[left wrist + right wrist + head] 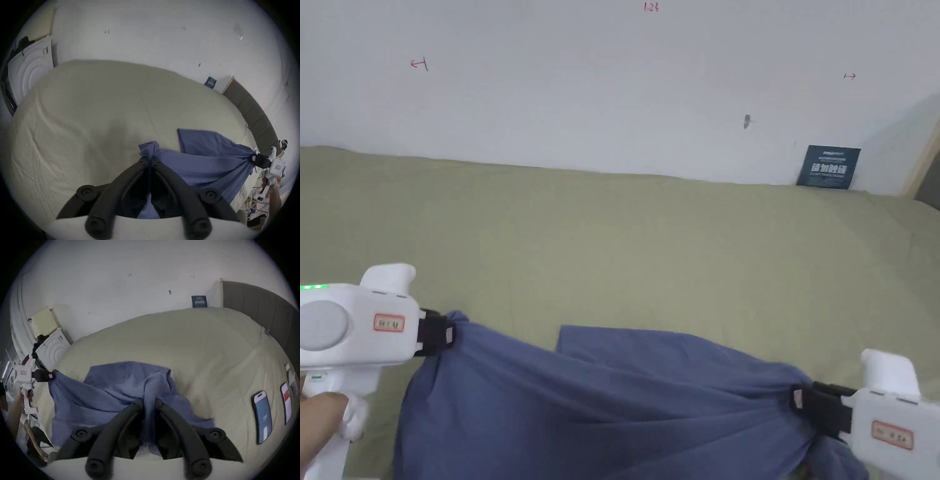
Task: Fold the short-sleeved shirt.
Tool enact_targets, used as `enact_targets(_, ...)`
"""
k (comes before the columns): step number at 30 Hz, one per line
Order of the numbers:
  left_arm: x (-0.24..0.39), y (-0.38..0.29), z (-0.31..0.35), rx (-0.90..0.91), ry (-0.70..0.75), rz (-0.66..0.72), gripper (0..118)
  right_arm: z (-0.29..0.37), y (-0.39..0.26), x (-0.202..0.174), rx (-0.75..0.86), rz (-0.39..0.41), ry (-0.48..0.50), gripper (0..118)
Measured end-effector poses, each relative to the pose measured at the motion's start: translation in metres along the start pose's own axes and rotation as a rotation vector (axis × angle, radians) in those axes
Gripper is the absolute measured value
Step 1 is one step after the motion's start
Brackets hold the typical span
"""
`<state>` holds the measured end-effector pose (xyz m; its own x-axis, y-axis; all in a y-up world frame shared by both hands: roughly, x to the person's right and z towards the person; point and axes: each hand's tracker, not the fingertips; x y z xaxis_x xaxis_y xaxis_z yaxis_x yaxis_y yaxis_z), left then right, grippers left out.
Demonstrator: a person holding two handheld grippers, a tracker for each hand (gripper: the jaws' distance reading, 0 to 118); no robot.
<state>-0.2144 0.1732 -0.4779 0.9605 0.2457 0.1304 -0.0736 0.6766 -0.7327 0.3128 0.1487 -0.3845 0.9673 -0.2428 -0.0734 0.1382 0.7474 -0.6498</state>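
The shirt [600, 400] is held up between both grippers over the near part of the bed [650, 250]. The left gripper [449, 334] and the right gripper [798, 398] are each clamped on bunched cloth. Spreading seems in hand; next, the shirt should be laid flat.

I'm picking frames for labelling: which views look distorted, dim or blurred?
Head view: straight lines, even light, the blue shirt sharp. Left gripper view: fisheye with dark round corners, the bed bulging, dim and soft. Right gripper view: same fisheye and vignette, the shirt's edge by the right hand-held gripper smeared.
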Motion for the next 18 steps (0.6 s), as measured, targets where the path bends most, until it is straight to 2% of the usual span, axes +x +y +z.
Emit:
enact_targets(6, 0.009, 0.055, 0.065, 0.181, -0.033, -0.024, 2, 0.027, 0.065, -0.015, 0.168, 0.044, 0.054, 12)
enact_targets(10, 0.012, 0.100, 0.103, 0.277, -0.063, -0.016, 2, 0.045, 0.121, -0.034, 0.265, 0.175, 0.008, 12)
enact_targets(13, 0.015, 0.129, 0.127, 0.340, -0.050, -0.033, 2, 0.053, 0.161, -0.039, 0.326, 0.149, 0.042, 12)
enact_targets(16, 0.014, 0.160, 0.138, 0.376, -0.056, -0.049, 2, 0.057, 0.202, -0.050, 0.366, 0.194, 0.025, 12)
enact_targets(18, 0.015, 0.179, 0.140, 0.408, -0.051, -0.046, 2, 0.057, 0.227, -0.054, 0.378, 0.194, 0.026, 12)
